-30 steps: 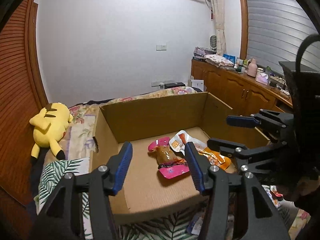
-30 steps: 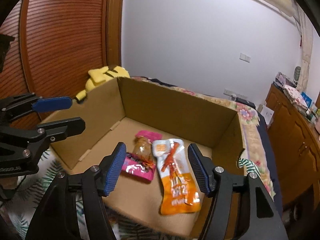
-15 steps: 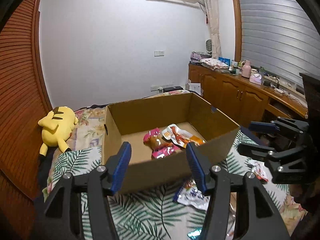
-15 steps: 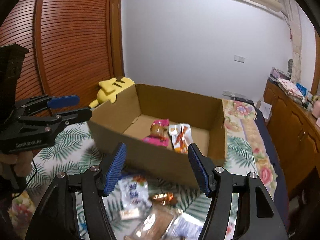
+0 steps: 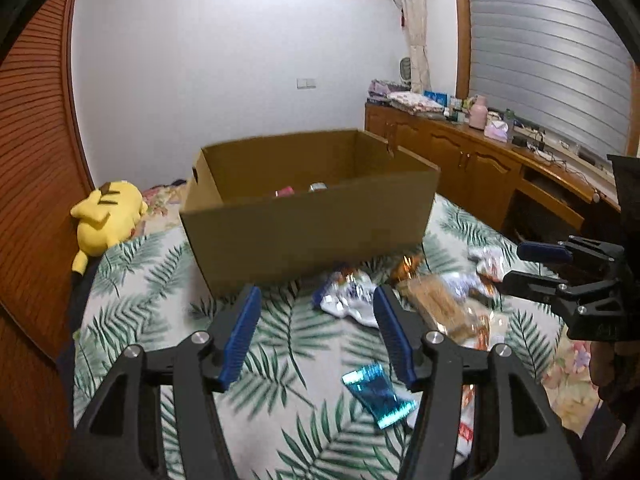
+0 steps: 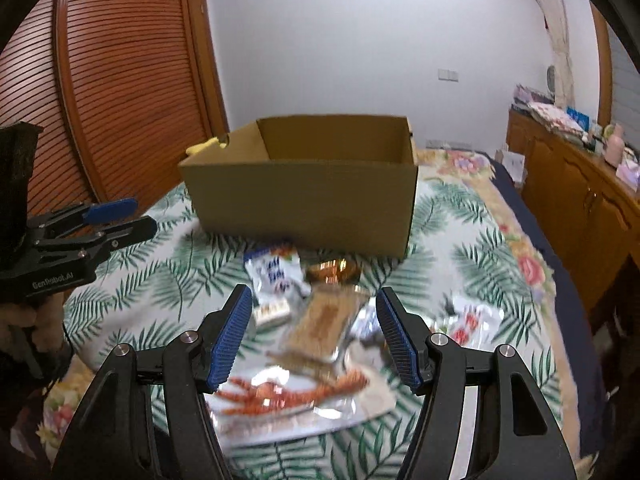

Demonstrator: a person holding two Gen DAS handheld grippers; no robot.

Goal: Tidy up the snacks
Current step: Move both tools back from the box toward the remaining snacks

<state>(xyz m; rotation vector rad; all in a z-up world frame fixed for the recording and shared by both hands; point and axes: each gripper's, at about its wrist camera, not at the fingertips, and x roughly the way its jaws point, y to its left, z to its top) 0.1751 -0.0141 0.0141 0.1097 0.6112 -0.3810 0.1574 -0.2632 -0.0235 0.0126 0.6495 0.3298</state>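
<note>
While both grippers are held above the leaf-patterned bedspread (image 5: 132,280), nothing is gripped by either. The left gripper (image 5: 316,336) is seen with its blue-padded jaws apart and empty; only bedspread and the edge of a white-and-blue snack packet (image 5: 348,300) show through the gap. The right gripper (image 6: 314,334) is likewise spread wide, its pads clear of the blurred clear packet of brown biscuits (image 6: 324,328) lying below and between them.

An open brown cardboard box (image 5: 312,232) is set on the bedspread toward the far end of the bed. Over its near wall, the top of a pink packet (image 5: 284,191) and a silver-edged one (image 5: 318,187) are just visible inside.

Loose snacks are scattered on the bedspread just in front of the box's near wall: the white-and-blue packet, a shiny copper-coloured wrapper (image 6: 330,270), the biscuit packet, and a large clear packet printed with orange-red strips (image 6: 280,396) nearest the right gripper. A shiny blue wrapper (image 5: 376,394) lies nearer the bed's front edge, beside the left gripper's right finger.

A yellow plush toy (image 5: 106,216) is lying at the bed's left edge, beside the slatted wooden door.
</note>
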